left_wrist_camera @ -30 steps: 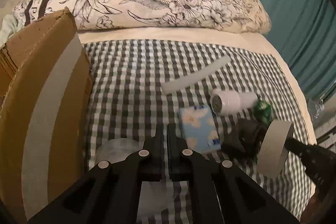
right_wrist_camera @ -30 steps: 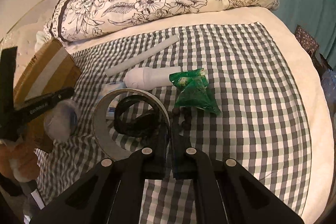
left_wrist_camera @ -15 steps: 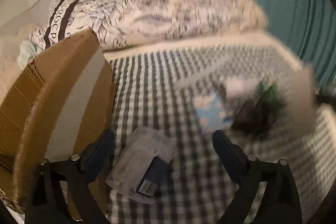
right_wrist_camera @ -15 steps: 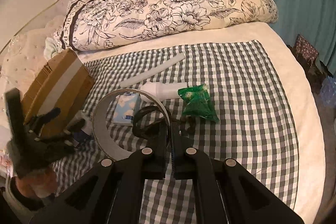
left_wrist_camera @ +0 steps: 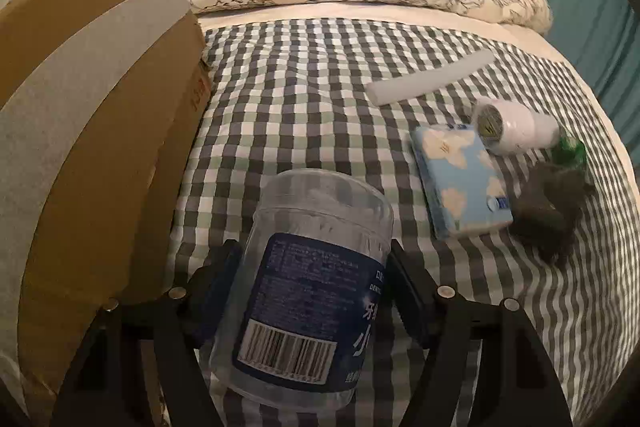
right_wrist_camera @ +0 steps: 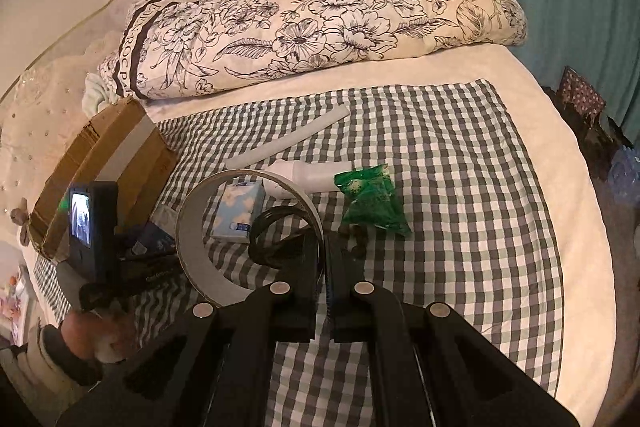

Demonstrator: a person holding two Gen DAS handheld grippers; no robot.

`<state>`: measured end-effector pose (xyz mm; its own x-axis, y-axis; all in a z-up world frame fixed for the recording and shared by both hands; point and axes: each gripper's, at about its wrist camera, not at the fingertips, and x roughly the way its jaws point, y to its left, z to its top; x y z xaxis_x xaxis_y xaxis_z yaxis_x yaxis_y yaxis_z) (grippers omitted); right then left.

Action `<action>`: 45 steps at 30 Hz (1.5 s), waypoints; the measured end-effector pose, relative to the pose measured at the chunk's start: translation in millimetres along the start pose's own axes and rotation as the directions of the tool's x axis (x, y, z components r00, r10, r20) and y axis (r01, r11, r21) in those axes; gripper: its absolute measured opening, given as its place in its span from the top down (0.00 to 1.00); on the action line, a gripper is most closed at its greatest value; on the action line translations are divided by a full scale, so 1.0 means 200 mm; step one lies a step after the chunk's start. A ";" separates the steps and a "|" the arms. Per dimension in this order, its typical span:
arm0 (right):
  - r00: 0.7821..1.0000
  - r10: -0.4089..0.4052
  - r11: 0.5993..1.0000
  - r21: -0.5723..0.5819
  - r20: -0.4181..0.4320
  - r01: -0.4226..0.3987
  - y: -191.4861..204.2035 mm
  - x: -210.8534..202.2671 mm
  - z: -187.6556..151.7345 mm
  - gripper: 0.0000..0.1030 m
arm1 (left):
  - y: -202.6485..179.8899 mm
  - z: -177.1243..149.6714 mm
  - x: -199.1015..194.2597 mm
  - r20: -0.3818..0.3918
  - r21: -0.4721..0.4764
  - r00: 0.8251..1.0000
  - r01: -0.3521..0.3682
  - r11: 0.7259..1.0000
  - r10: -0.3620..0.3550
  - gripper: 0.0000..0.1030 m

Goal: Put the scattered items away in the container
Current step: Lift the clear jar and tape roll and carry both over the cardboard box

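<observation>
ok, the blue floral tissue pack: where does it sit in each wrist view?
Left wrist: tissue pack lies right of centre on the checked blanket, just below the white bottle.
Right wrist: tissue pack lies left of centre, seen through the tape roll held in the right gripper.
Shared landmark: the white foam tube, lying beyond the pack in both.

The clear jar (left_wrist_camera: 316, 291) is showing a blue label (left_wrist_camera: 308, 311) bearing a barcode (left_wrist_camera: 286, 353), the letters "DENT" on its right edge, and large white Chinese characters, one reading "小"; the fine print is too small to read. The quilt (right_wrist_camera: 320, 15) is carrying a dark band with the letters "ROCPA" running along it. The box (left_wrist_camera: 100, 147) is showing red print too blurred to read.
</observation>
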<state>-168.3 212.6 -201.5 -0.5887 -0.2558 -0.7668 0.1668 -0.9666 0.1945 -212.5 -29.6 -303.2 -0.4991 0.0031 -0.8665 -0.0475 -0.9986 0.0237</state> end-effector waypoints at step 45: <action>0.954 0.073 0.981 -0.192 0.292 -0.016 0.81 -0.81 0.14 0.97 | 0.51 0.01 -1.54 0.499 -0.081 0.867 0.043 0.996 0.003 0.32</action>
<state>-67.7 97.7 -28.0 -0.7804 -0.3180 -0.5384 0.3247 -0.9419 0.0857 -66.0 -132.9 -33.1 -0.8641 0.0266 -0.5026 0.0007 -0.9985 -0.0542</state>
